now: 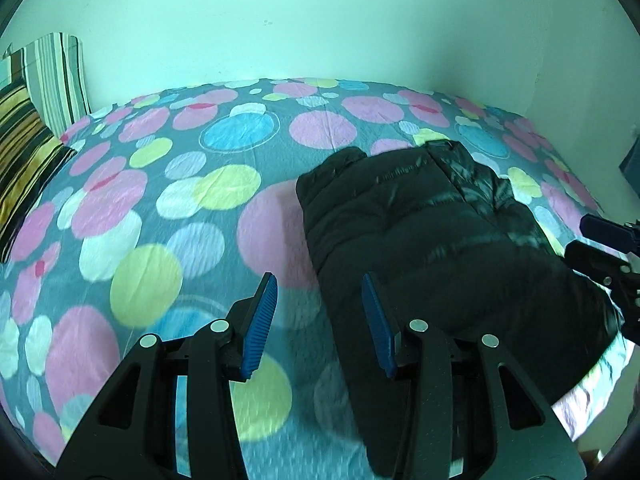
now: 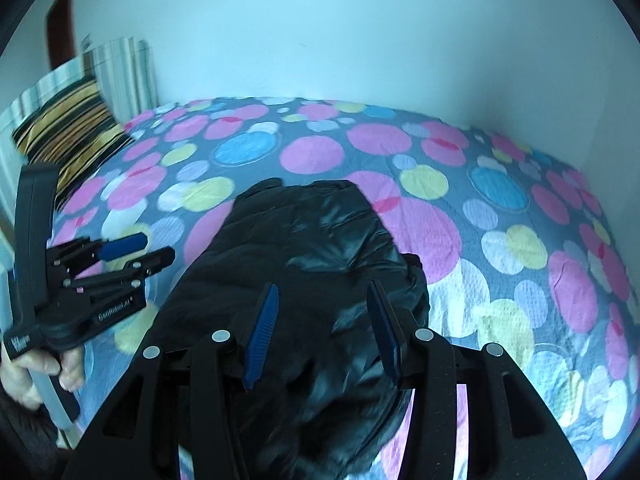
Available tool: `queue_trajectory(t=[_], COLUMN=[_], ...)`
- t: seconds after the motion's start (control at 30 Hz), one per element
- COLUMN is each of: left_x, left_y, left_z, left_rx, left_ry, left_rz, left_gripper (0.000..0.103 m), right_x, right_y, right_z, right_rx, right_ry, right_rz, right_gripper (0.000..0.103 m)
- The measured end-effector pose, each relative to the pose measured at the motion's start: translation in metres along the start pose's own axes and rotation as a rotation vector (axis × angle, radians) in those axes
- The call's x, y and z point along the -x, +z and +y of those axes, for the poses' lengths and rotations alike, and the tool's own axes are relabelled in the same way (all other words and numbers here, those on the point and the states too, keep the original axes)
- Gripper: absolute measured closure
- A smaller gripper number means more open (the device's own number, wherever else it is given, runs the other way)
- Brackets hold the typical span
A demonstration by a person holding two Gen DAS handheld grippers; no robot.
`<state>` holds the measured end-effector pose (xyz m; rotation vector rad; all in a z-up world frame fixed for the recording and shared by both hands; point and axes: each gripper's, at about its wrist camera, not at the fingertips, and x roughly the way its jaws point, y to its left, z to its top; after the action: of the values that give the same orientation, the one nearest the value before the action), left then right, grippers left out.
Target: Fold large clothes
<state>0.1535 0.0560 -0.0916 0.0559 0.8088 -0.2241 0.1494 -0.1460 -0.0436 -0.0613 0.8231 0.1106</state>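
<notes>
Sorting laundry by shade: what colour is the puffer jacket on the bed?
Black, glossy in places; the jacket shows best in the right wrist view.

Black puffer jacket [image 1: 420,232]: near end hidden behind the left gripper [image 1: 320,324] and run off the frame bottom; small print on it too fine to read. Right gripper [image 1: 600,248] cut by the right edge. Striped pillows [image 2: 76,120] motion-blurred.
</notes>
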Motion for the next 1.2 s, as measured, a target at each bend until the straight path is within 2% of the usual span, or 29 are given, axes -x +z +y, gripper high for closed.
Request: queue_trajectory(t=[0.07,0.2,0.27,0.37,0.5,0.87,1.2], left_x=[0.004,-0.005,-0.013,-0.026,-0.035,-0.046,-0.045], left_y=[-0.011,-0.024,-0.026,-0.026,-0.028,-0.03,-0.029], left_z=[-0.004,-0.023,-0.032,-0.037,-0.045,-0.058,-0.057], left_rx=[-0.012,-0.062,-0.081,-0.072,-0.095,-0.132,-0.129], left_ry=[-0.016,-0.053,-0.049,-0.1,-0.103,-0.066,-0.061], left_rz=[0.008,0.033,0.038,0.071,0.085,0.08,0.078], left_gripper=[0.059,0.06,0.062,0.07,0.07,0.07,0.07], right_x=[0.008,0.002,-0.006,-0.021,-0.047,-0.065,-0.065], right_y=[-0.013,-0.033,-0.041,-0.052,-0.073,-0.1,-0.102], right_z=[0.01,0.006,-0.002,-0.01,-0.026,-0.039,-0.04], right_rx=[0.049,0.057,0.032,0.002,-0.067,-0.172,-0.186], right_ry=[-0.018,-0.058,-0.055,-0.058,-0.029,0.026,0.036], right_rz=[0.014,0.066,0.095,0.135,0.193,0.18,0.166], right_gripper=[0.057,0.057,0.057,0.057,0.056,0.054,0.054])
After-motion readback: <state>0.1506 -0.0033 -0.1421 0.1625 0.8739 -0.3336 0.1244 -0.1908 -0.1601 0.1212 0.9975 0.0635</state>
